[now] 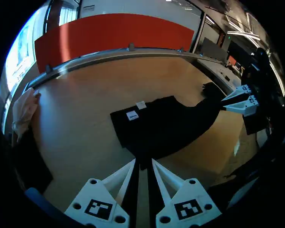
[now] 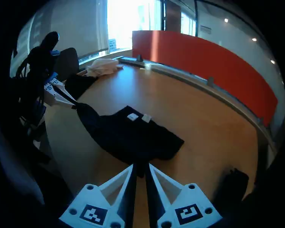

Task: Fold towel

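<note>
A black towel (image 1: 161, 127) with two small white labels lies partly spread on the wooden table (image 1: 81, 114). My left gripper (image 1: 143, 164) is shut on the towel's near edge at the bottom of the left gripper view. Farther right my right gripper (image 1: 223, 105) pinches another stretched corner. In the right gripper view the towel (image 2: 131, 138) runs from my right gripper (image 2: 140, 169), shut on its near edge, up to the left gripper (image 2: 75, 105), which holds a raised corner. A dark-clothed person stands behind each far gripper.
A beige cloth (image 1: 24, 108) (image 2: 102, 66) lies at the table's end beside a dark garment (image 2: 78, 84). A red partition (image 1: 112, 34) and metal rail line the far edge. A small black object (image 2: 233, 182) sits near the table's other end.
</note>
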Demonstrator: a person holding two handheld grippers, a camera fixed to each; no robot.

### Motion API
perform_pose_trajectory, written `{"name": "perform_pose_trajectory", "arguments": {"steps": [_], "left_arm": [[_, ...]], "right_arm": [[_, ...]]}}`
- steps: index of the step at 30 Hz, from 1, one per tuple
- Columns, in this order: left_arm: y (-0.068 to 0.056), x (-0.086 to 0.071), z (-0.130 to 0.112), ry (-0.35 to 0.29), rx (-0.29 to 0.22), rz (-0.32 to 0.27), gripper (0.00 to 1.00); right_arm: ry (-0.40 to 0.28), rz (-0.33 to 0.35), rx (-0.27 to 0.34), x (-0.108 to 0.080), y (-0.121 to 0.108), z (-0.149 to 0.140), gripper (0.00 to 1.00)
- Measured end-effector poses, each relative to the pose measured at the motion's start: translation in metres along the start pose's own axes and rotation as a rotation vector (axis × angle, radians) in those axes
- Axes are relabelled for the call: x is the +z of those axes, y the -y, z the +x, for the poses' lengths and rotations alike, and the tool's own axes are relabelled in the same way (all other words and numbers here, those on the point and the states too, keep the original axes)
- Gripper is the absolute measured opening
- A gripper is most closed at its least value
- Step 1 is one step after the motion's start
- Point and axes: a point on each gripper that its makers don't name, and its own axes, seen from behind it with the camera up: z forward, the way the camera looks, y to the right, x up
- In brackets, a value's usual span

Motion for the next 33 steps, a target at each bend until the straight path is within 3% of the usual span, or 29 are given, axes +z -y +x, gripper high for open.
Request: {"name": "perform_pose_trajectory", "arguments": {"steps": [11, 23, 33], "left_arm": [[-0.012, -0.014, -0.003, -0.004, -0.024, -0.015, 0.14], [-0.013, -0.009, -0.004, -0.004, -0.023, -0.017, 0.14], [-0.007, 0.003, 0.001, -0.007, -0.024, -0.014, 0.14]], "right_arm": [[0.007, 0.011, 0.012, -0.010, 0.006, 0.001, 0.15], [0.016, 0.010, 0.011, -0.006, 0.006, -0.002, 0.15], [0.042, 0.009, 0.009, 0.003, -0.004, -0.007, 0.15]]}}
